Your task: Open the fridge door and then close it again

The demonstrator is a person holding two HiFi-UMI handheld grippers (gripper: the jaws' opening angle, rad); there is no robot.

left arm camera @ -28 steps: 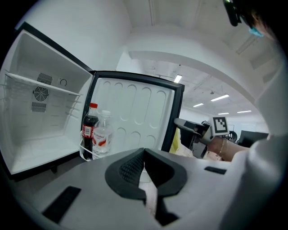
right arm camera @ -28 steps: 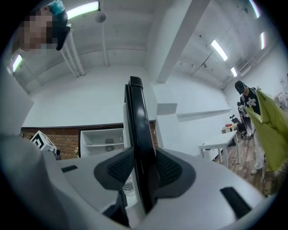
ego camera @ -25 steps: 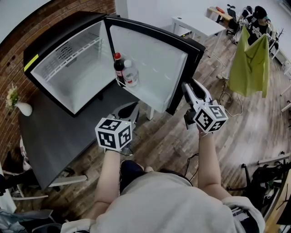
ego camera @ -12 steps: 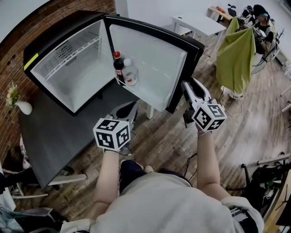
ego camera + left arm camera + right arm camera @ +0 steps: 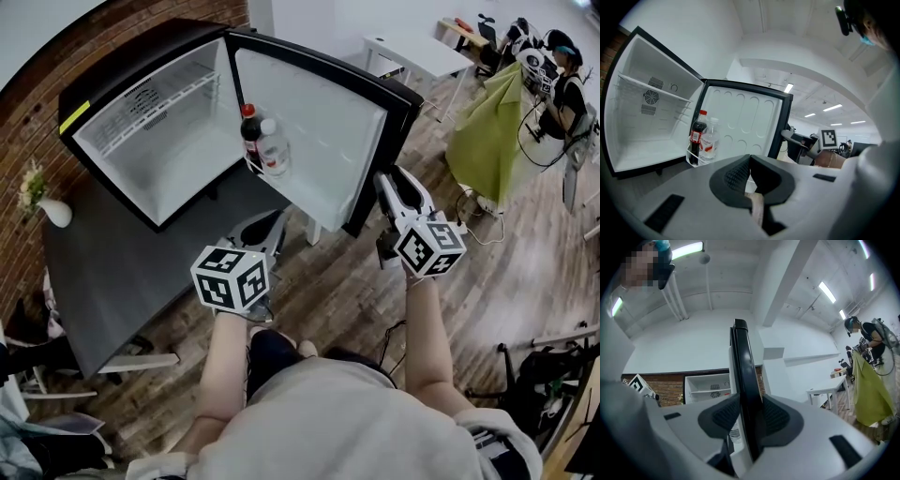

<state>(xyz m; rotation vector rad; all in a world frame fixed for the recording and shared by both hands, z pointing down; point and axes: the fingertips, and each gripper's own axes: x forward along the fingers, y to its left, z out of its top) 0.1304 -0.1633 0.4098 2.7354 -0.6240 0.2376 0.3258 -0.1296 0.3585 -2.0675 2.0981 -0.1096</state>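
A black mini fridge with a white inside stands on a dark table, its door swung wide open. A cola bottle and a clear water bottle stand in the door's rack. My right gripper is shut on the door's free black edge, which runs upright between the two pads in the right gripper view. My left gripper is shut and empty, held low in front of the door; in the left gripper view its jaws meet below the bottles.
The dark table juts toward me at the left, with a white vase of flowers on it. A white table stands behind the door. At the back right a person is beside a green cloth. Wooden floor lies below.
Neither gripper nor the door has visibly moved. The green cloth at the back right has shifted, and a person now shows beside it.
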